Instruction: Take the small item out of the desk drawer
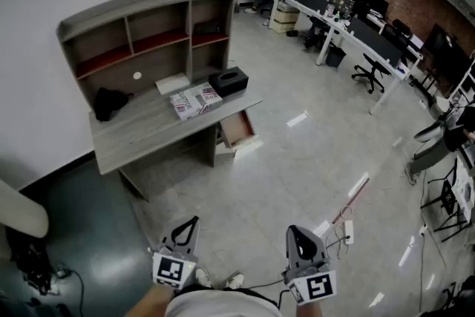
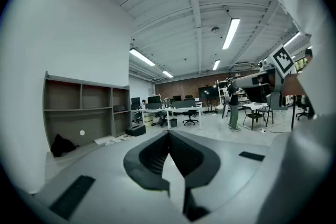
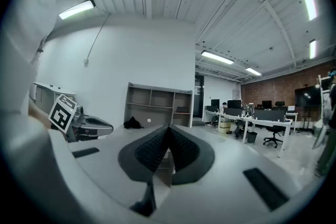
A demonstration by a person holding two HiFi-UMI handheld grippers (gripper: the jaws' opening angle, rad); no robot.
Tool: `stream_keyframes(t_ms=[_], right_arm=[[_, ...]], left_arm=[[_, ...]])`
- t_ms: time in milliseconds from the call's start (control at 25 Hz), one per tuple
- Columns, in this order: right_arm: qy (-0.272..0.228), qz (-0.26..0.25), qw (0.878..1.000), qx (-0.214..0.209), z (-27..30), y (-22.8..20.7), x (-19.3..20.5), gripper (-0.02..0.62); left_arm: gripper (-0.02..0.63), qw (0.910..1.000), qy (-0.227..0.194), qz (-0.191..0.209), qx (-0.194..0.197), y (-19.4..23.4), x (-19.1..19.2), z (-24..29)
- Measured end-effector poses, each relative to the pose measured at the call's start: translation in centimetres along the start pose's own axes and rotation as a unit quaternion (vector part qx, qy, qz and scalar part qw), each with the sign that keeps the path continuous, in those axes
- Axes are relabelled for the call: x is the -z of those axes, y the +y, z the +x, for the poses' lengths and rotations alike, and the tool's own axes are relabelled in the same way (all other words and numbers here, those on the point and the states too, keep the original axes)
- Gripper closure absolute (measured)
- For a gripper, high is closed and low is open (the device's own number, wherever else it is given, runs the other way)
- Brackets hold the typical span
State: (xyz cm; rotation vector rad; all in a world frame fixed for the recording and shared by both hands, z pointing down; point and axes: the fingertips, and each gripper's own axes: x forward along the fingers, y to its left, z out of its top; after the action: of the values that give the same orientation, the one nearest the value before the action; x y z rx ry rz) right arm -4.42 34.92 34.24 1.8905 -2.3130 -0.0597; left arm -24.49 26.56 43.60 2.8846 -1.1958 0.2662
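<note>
In the head view a grey desk (image 1: 159, 131) with a shelved hutch (image 1: 141, 30) stands against the white wall in the upper left of the frame, well apart from both grippers at the bottom edge. Its drawer (image 1: 237, 128) hangs pulled out at the desk's right end, just right of centre, showing a reddish-brown inside; the small item cannot be made out in it from here. On the desktop sit a black bag (image 1: 110, 102) at the left, a white sheet (image 1: 172, 83) near the back, a patterned box (image 1: 197, 100) in the middle and a black tissue box (image 1: 228, 82) at the right. The left gripper (image 1: 191, 223) is at lower centre-left and the right gripper (image 1: 294, 231) at lower centre-right, side by side above pale floor, each pointing up the frame roughly toward the desk. In the left gripper view its ribbed black fingers (image 2: 152, 157) meet at the tip, closed with nothing between them. The right gripper view shows the same: its fingers (image 3: 152, 149) are pressed together and empty, with the desk far beyond them. Rows of white office desks (image 1: 349, 30) with monitors fill the upper right, and a white power strip (image 1: 347, 232) lies on the floor at lower right.
</note>
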Motion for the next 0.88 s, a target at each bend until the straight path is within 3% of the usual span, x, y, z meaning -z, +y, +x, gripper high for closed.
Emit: stream_keyframes(t_ms=[680,880], right_arm=[[-0.003,0.011,1.000,-0.004,1.2,3.8,-0.8,0.575],[0.013,0.001,1.000,0.016,0.9,4.1,-0.1,0.575]], left_arm=[[0.588,0.9998,0.000,-0.015,0.016,2.2,1.3,-2.2],[0.588,0.9994,0.002,-0.024,0.026,2.8,2.6,-1.7]])
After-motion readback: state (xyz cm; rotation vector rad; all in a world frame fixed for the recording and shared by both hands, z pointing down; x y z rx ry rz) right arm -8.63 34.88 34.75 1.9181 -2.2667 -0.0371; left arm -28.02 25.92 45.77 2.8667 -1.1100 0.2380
